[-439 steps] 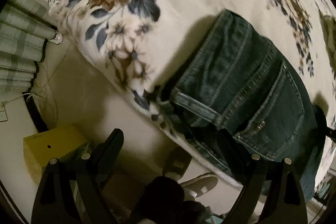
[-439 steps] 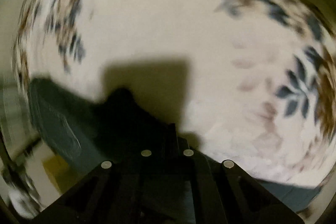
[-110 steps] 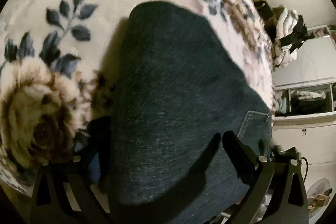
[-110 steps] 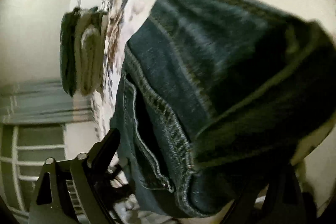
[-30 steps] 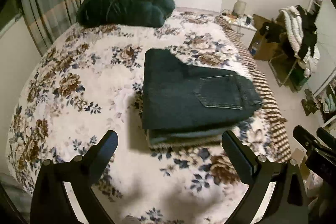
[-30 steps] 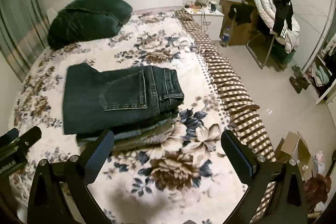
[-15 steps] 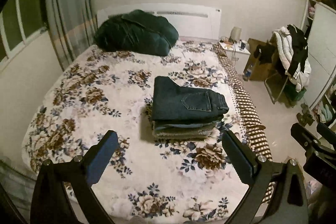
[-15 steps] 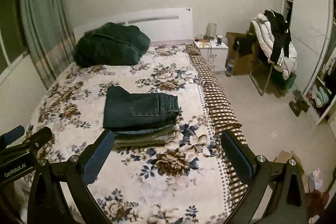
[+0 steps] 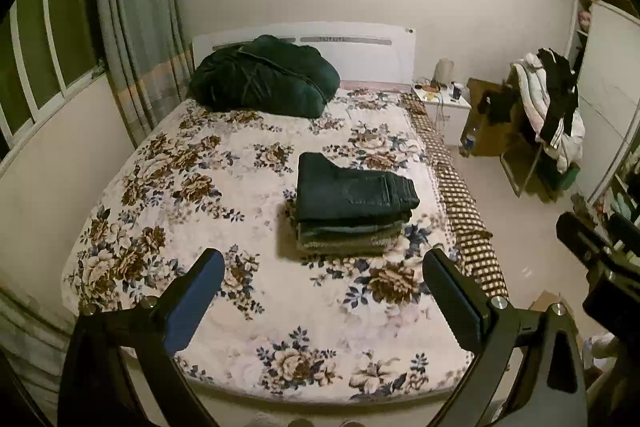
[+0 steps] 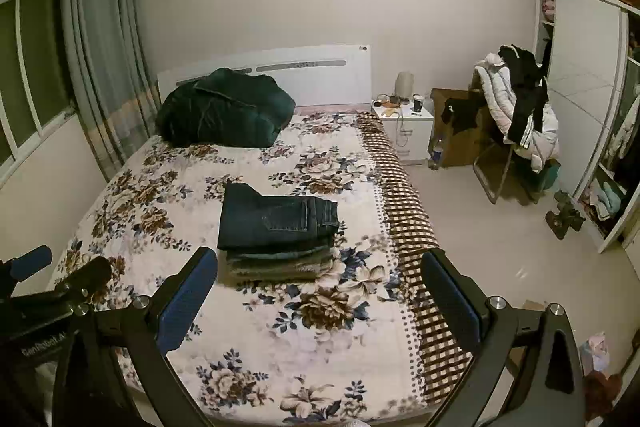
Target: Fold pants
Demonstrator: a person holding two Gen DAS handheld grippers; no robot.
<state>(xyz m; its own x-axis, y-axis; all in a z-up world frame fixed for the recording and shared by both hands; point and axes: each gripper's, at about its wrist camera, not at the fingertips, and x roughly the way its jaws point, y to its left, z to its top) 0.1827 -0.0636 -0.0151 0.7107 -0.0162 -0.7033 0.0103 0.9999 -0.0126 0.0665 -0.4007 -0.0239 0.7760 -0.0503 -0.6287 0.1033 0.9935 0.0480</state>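
The folded dark blue jeans (image 9: 352, 193) lie on top of a small stack of folded clothes (image 9: 348, 239) in the middle of the flowered bed (image 9: 168, 195). They also show in the right wrist view (image 10: 276, 221). My left gripper (image 9: 324, 283) is open and empty, held back from the foot of the bed, far from the stack. My right gripper (image 10: 320, 281) is open and empty too, at about the same distance. The right gripper's body shows at the right edge of the left wrist view (image 9: 600, 259).
A dark green quilt (image 9: 264, 81) lies at the headboard. Curtains (image 9: 132, 39) and a window are on the left. A white nightstand (image 10: 404, 125), a chair heaped with clothes (image 10: 520, 115) and a wardrobe (image 10: 588, 115) stand on the right. Bare floor (image 10: 500, 239) lies right of the bed.
Both grippers have let go of the jeans and pulled far back from the bed. The folded jeans now rest on the stack and look smaller in both views.
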